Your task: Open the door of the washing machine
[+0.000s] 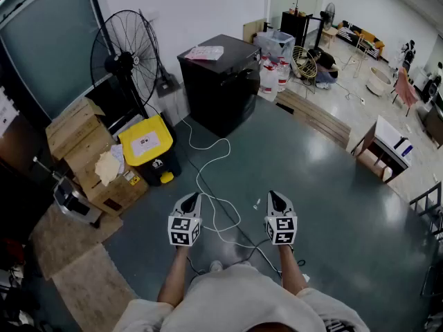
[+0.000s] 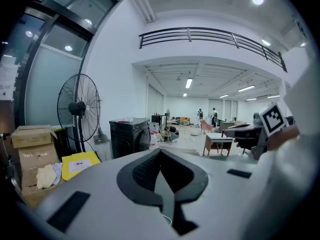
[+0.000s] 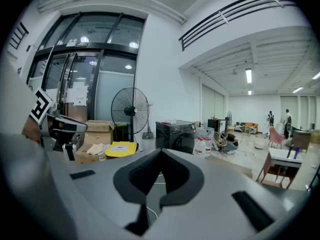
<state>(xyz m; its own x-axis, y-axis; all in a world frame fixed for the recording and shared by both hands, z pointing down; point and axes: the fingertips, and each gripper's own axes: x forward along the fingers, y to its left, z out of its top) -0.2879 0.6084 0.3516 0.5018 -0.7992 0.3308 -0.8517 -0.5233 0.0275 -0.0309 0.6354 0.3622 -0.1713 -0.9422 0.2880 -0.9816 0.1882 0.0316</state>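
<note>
Left gripper (image 1: pixel 190 199) and right gripper (image 1: pixel 276 197) are hovering shut and empty, facing the black box-shaped washing machine (image 1: pixel 221 81) standing well ahead, roughly between them.

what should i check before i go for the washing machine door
1. Washing machine in sight ahead: ok.
2. Door shut and unblocked: ok, nothing stands in front of it.
3. Tongs open for a grasp: not ok, left tongs and right tongs are both shut and empty.
4. Machine within reach: not ok, a wide stretch of floor lies between.
5. Walking path: not ok, a white cable loops across the floor on the way.
6. Where to grip the door: cannot tell, no handle can be made out from here.
</note>
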